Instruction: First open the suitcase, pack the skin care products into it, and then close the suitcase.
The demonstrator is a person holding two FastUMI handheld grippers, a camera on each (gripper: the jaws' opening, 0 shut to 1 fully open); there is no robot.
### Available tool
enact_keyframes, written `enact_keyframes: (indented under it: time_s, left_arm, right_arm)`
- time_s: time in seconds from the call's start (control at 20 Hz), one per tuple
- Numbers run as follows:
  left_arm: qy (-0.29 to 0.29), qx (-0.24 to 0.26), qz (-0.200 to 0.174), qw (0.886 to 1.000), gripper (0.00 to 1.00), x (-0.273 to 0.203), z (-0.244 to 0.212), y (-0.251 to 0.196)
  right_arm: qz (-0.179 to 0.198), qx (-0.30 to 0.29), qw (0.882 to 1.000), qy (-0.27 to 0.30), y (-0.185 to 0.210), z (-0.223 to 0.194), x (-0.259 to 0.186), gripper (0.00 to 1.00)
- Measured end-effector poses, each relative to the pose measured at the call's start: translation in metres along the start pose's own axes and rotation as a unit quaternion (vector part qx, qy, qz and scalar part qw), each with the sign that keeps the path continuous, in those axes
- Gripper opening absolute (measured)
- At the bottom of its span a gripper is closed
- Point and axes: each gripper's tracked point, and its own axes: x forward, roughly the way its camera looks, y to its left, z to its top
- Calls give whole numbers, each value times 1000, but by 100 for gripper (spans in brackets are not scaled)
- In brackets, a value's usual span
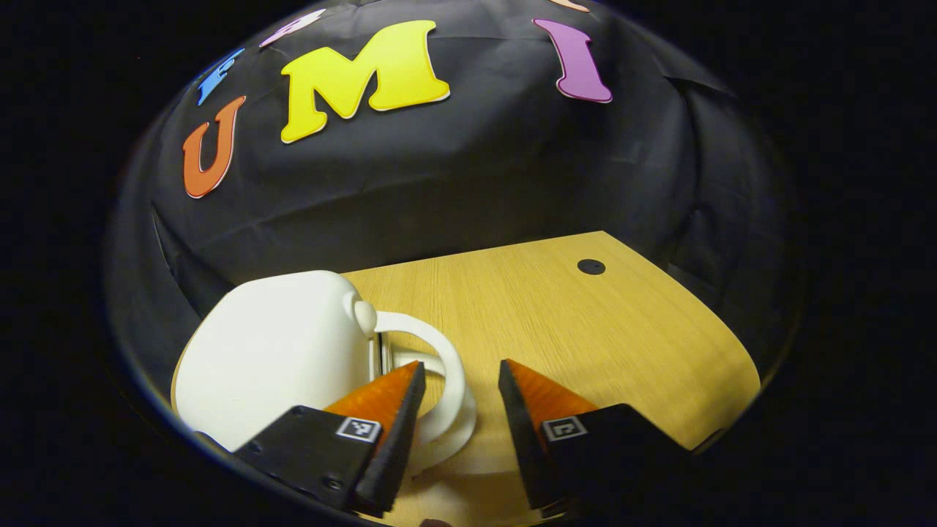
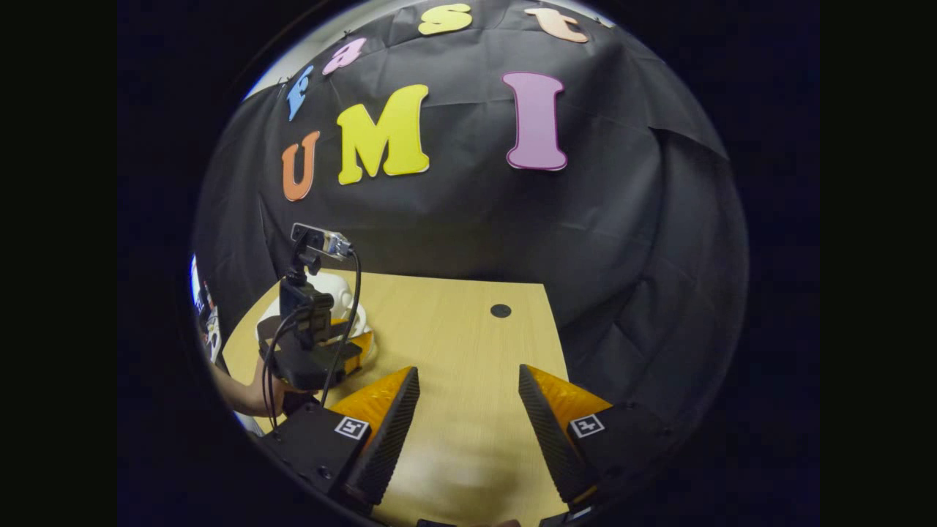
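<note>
With my left gripper (image 1: pixel 461 380) spread beside the white case's (image 1: pixel 271 351) handle (image 1: pixel 446 366) at the table's (image 1: pixel 585 329) left edge, I could snag the loop and drag it off. My right gripper (image 2: pixel 468 395) hangs spread, holding nothing.

A light wood-grain tabletop (image 1: pixel 585 329) with a rounded front edge carries the items. A small dark round hole (image 1: pixel 591 266) sits near its far edge. A white rounded hard-shell suitcase with a curved white handle (image 1: pixel 278 351) lies directly on the tabletop, at the left side in the left gripper view.
</note>
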Motion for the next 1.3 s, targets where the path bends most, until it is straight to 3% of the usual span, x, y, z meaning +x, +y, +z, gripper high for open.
enact_keyframes:
  time_s: [0.05, 0.1, 0.3, 0.45, 0.7, 0.95, 1.3]
  left_arm:
    - [-3, -1, 2, 1000, 79, -8, 4, 2]
    - [-10, -7, 0, 1000, 100, -19, 11, 3]
    - [-87, -34, 26, 995, 98, -70, 76, 38]
    - [-152, -53, 51, 986, 98, -111, 134, 76]
    - [-232, -78, 75, 967, 98, -170, 194, 121]
    - [-253, -106, 66, 959, 97, -199, 212, 133]
    - [-231, -138, 54, 962, 95, -201, 198, 132]
  right_arm:
    - [0, -4, 1000, -8, 2, 4, -2, 80]
    - [1, -8, 1000, -17, 5, 11, -4, 81]
    - [17, -18, 997, -68, 30, 50, -5, 80]
    - [40, -14, 992, -116, 62, 85, -4, 81]
    - [37, 2, 978, -205, 103, 154, -15, 81]
    - [13, 4, 965, -260, 125, 186, -34, 80]
    - [-28, 19, 964, -262, 118, 186, -37, 80]
